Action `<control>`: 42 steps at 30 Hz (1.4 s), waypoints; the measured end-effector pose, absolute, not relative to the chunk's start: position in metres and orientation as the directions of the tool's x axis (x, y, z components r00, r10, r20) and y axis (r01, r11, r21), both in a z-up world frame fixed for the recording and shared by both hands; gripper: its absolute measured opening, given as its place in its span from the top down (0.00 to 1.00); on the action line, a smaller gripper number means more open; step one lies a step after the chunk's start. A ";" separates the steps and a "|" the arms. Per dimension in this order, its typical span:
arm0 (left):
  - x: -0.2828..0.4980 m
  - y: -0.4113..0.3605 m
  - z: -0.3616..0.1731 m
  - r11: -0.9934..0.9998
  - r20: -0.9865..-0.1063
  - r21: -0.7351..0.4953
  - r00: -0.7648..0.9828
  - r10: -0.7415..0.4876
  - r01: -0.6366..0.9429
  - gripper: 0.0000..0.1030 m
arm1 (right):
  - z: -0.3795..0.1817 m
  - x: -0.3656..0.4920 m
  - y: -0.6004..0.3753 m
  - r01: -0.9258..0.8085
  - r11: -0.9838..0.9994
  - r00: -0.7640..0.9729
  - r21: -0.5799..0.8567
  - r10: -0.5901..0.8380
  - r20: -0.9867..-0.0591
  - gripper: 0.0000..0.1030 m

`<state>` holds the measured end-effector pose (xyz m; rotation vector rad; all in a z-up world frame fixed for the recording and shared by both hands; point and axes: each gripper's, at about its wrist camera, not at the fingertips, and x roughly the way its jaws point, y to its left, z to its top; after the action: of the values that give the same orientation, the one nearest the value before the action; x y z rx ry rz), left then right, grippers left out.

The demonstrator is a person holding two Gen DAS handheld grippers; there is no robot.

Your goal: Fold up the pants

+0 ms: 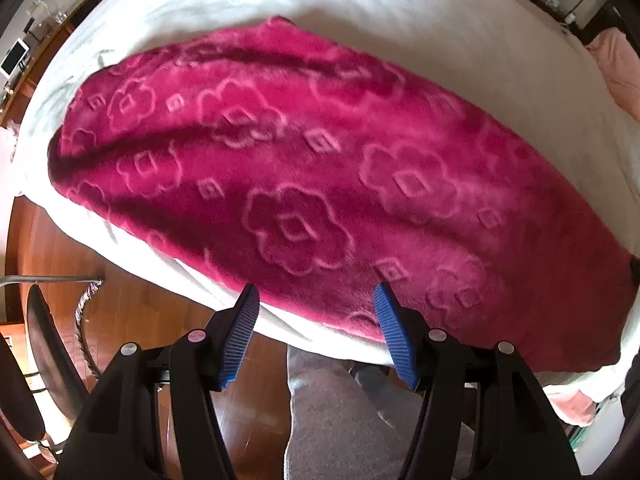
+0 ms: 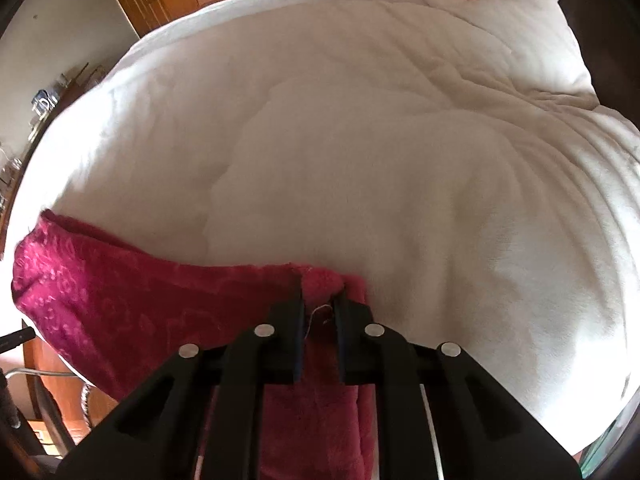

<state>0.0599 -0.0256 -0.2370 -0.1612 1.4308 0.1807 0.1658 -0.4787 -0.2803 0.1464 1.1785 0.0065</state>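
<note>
My left gripper [image 1: 316,300] hangs over the near edge of the white duvet [image 1: 360,4], jaws roughly half apart and holding nothing; its blue pads [image 1: 242,332] sit above the hem of the magenta fleece pants [image 1: 304,168], which lie spread flat across the bed. My right gripper [image 2: 319,300] has its jaws nearly together, pinching a bunched end of the pants [image 2: 120,300] between them, near the bed's edge.

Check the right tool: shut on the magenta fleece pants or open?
Shut on them: the right tool pinches the magenta flower-embossed fleece pants, fabric bunched between its narrow jaws.
</note>
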 end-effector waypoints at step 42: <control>0.077 0.060 -0.294 0.982 -0.989 -0.108 0.118 -0.090 -0.157 0.33 | -0.245 0.223 -0.230 -0.241 0.838 0.166 0.490 0.533 -0.830 0.60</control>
<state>0.0774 0.0603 -0.2943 -0.2039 1.4553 0.0499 0.2234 -0.2297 -0.2454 0.2684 1.2936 0.5604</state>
